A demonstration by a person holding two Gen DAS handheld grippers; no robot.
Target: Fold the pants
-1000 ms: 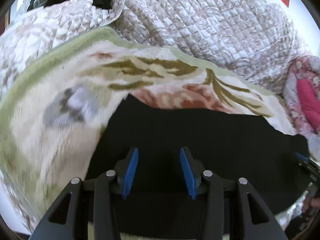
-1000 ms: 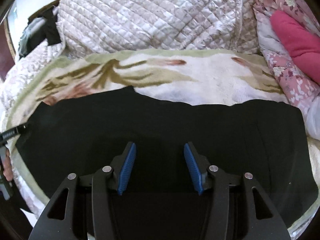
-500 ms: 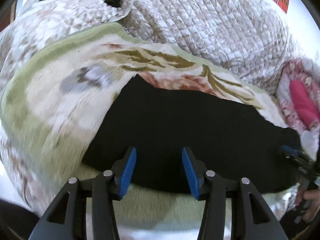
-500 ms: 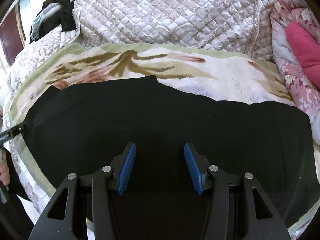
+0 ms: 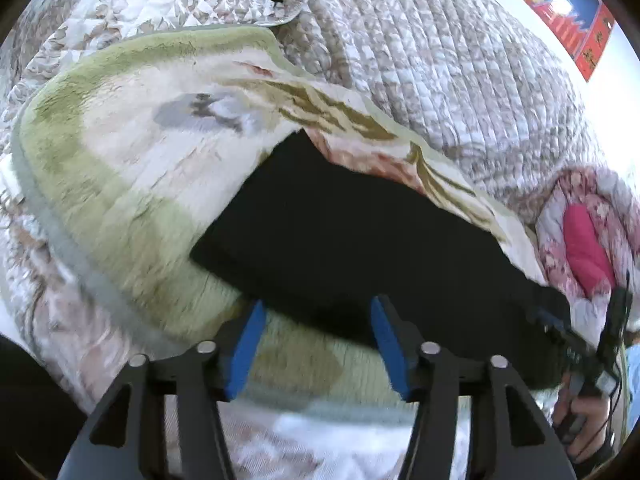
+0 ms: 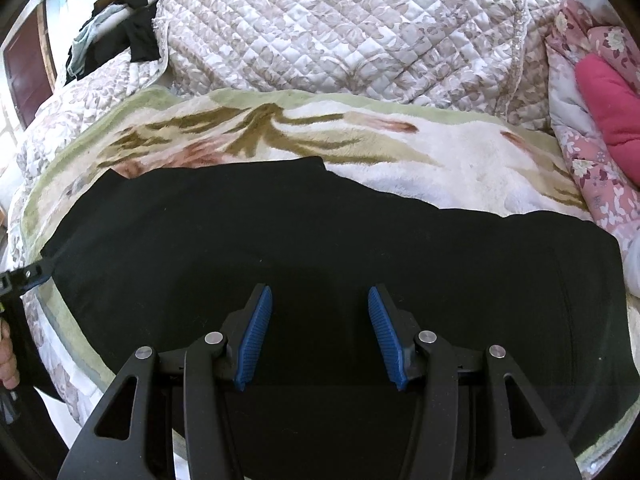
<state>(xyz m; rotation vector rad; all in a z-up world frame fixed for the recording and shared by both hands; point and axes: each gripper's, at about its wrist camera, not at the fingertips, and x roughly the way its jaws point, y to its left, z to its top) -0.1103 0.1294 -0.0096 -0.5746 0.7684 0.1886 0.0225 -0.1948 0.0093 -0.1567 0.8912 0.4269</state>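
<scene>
Left wrist view: left tongs [image 5: 316,336] spread wide, nothing between the two blue pads [image 5: 245,350]. One pair of flat black fabric pants [image 5: 360,248] lies ahead of the tongs, near edge just past the pad tips. Pants sit on one plush cream-and-green floral blanket [image 5: 132,184], which runs left of and under the tongs. One quilted beige-white bedspread [image 5: 440,60] beyond that. One pink floral bundle with a magenta piece [image 5: 584,240] far right. Right tongs [image 5: 560,330] visible at right edge by the pants' far end, blurred; can't tell their state from here.

Right wrist view: right tongs [image 6: 320,332] wide apart, empty, hovering over the middle of the pants [image 6: 320,240]. Pants stretch across the view to both sides. Left tongs [image 6: 28,276] at the pants' left corner. Blanket [image 6: 440,160] and bedspread [image 6: 340,28] ahead.
</scene>
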